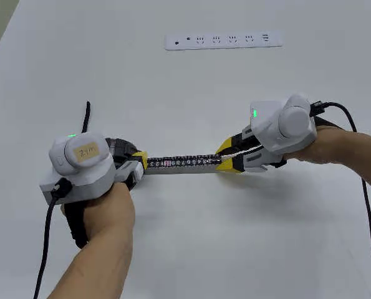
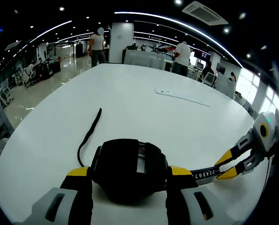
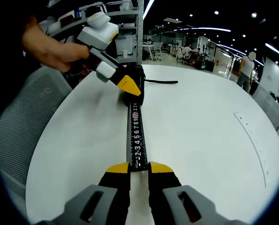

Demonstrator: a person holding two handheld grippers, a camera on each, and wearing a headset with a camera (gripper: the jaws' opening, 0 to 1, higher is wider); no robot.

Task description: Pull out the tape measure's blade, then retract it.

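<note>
My left gripper [image 2: 129, 171] is clamped on the tape measure's black case [image 2: 130, 159], one jaw on each side, and the case rests on the white table [image 1: 173, 243]. My right gripper [image 3: 138, 168] is pinched together on the free end of the blade [image 3: 135, 133]. The blade runs straight ahead of those jaws to the case, a short stretch drawn out with the numbers facing up.

The weak point, as I judge it, is the right-hand pinch: thin, slick metal held between narrow tips. If I pull off the line of the case mouth, the blade may twist or slide out of the jaws, and the spring would whip it back into the case.

The case looks rounded, so a hard pull could turn it between my left jaws or drag it across the table.

For the retract, opening the right jaws all at once would let the hook slam home. Walking that gripper toward the left one seems safer.

The loose strap [image 2: 89, 131] lies ahead of my left gripper, away from the blade, so I expect no snag there.
</note>
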